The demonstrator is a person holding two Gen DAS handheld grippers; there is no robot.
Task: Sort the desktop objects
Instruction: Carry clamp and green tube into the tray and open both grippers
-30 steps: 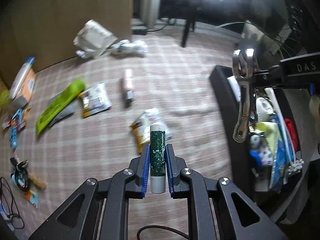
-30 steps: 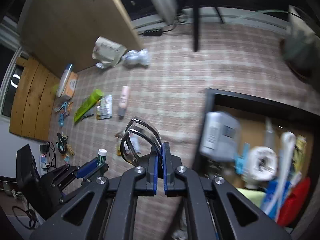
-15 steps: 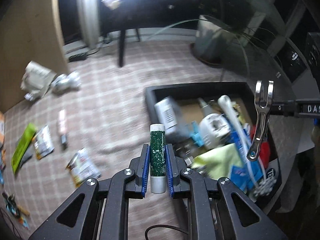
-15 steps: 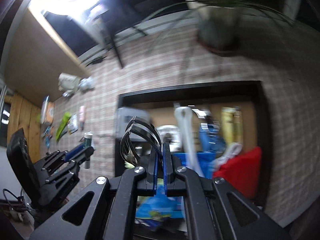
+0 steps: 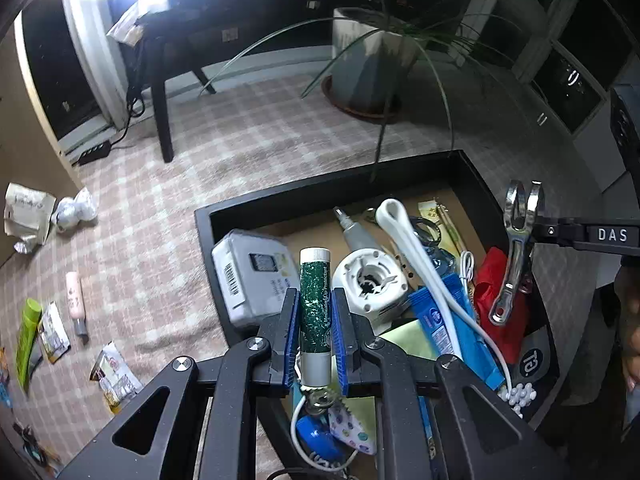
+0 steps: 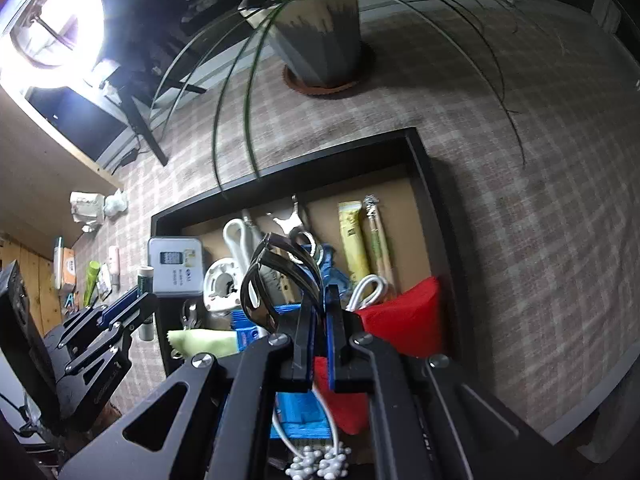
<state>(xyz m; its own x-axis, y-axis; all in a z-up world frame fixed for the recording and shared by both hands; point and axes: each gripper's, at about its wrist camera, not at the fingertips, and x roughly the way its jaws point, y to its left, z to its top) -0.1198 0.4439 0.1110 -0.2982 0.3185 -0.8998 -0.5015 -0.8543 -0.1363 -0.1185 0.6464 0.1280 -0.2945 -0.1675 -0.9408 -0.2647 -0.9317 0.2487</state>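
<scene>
- Room: dim, lit by one bright lamp at upper left; a potted plant [image 5: 370, 68] with long thin leaves stands beyond the box, beside a dark chair or stand leg.
- Surface: a checked carpet [image 5: 248, 152] on the floor carries everything; no worktop is in view. Unsorted items lie well apart to the left, among them a green packet [image 5: 27, 330], a pink tube [image 5: 76, 300] and crumpled wrappers.
- Black box [image 5: 280, 196]: open-topped and already crowded, evidently the collecting point. Inside lie a grey case [image 5: 252, 272], a white round fitting [image 5: 370, 282], a white strap, blue packets and a red pouch [image 6: 408, 312].
- Left tongs [image 5: 316, 330]: closed on a lip balm stick [image 5: 315, 312], green-labelled, gripped by its sides with the cap pointing away. It hangs over the near left part of the box, above the grey case's edge, judged ready for release.
- Right tongs [image 6: 318, 320]: pressed almost together on a metal clip [image 6: 276, 276], pinched at one end so that its chrome handles project forward. It hangs over the box's middle, above the blue packets, likewise judged to be awaiting drop.
- Risk: the heaped contents may let either item roll.
</scene>
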